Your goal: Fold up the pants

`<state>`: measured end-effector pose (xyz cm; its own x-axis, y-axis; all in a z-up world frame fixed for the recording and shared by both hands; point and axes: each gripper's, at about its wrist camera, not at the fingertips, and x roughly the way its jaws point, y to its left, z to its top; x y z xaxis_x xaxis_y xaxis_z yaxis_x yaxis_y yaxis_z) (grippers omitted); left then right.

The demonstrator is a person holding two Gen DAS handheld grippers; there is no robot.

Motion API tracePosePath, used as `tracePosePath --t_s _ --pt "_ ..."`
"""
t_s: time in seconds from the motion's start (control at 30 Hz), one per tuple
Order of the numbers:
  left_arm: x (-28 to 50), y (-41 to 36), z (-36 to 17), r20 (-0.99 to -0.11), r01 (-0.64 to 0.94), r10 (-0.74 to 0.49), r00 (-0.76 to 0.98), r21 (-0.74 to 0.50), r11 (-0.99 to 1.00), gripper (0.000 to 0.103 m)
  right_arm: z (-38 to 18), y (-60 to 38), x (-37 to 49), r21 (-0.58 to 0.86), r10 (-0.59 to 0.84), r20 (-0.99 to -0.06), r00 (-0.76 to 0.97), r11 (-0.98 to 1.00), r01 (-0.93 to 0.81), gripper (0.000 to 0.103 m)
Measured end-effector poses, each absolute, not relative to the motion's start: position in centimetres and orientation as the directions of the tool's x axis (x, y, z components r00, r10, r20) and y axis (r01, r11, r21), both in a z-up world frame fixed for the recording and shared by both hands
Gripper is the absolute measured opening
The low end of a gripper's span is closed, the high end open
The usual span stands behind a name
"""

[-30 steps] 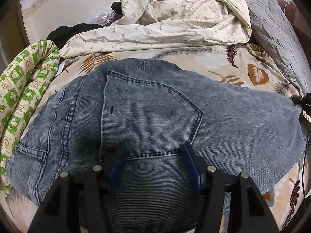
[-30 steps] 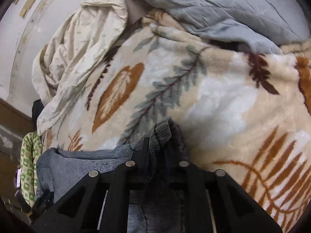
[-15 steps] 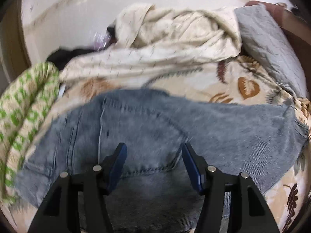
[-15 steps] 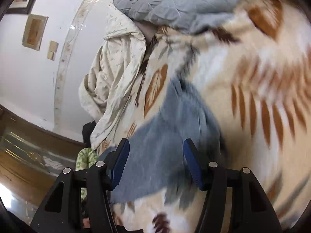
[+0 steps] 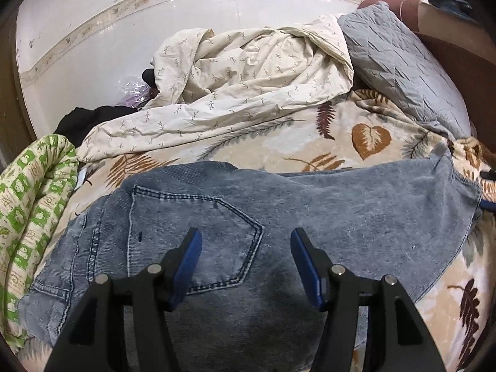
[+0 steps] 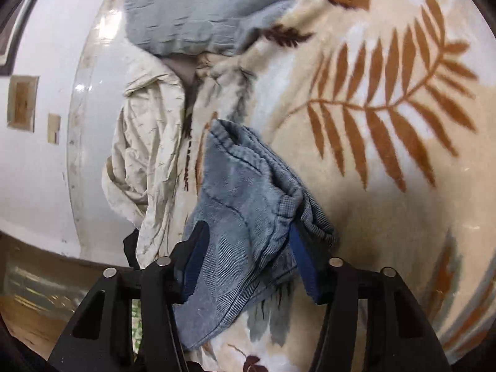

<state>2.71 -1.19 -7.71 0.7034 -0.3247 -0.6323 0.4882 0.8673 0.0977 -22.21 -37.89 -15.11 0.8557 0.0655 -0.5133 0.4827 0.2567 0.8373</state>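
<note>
Jeans [image 5: 248, 217] flat on leaf blanket [image 5: 279, 142] | left tool [image 5: 246, 248] agape | right tool [image 6: 248, 241] agape

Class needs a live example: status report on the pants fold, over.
Left gripper open, above back pocket. Right gripper open at the hem end. Jeans flat on leaf blanket. Cream sheet clear.

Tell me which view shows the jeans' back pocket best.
The left wrist view: the back pocket lies flat with its stitching fully visible between the open left claw. The right wrist view shows only the bunched hem end of the jeans, no pocket.
</note>
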Motion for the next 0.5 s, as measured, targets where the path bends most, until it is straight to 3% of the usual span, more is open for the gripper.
tracePosePath --t_s 0.07,0.13,0.37,0.5 --pt "2.9 -1.0 -7.7 -0.635 0.487 -0.329 0.699 0.085 0.869 0.062 -15.5 -38.0 -21.6 0.821 0.053 -0.535 0.843 0.265 0.505 0.042" --pt "3.1 -0.9 -7.7 -0.638 0.486 -0.334 0.694 0.072 0.871 0.062 -15.7 -37.9 -21.5 0.801 0.037 -0.559 0.829 0.284 0.527 0.015" --pt "4.0 0.1 -7.7 -0.652 0.45 -0.344 0.676 -0.004 0.893 0.062 -14.5 -36.0 -24.8 0.772 0.003 -0.558 0.83 0.368 0.518 0.012" --pt "4.3 0.0 -8.0 -0.663 0.45 -0.352 0.661 -0.025 0.893 0.062 -16.3 -36.6 -25.7 0.779 0.012 -0.58 0.814 0.298 0.551 0.012"
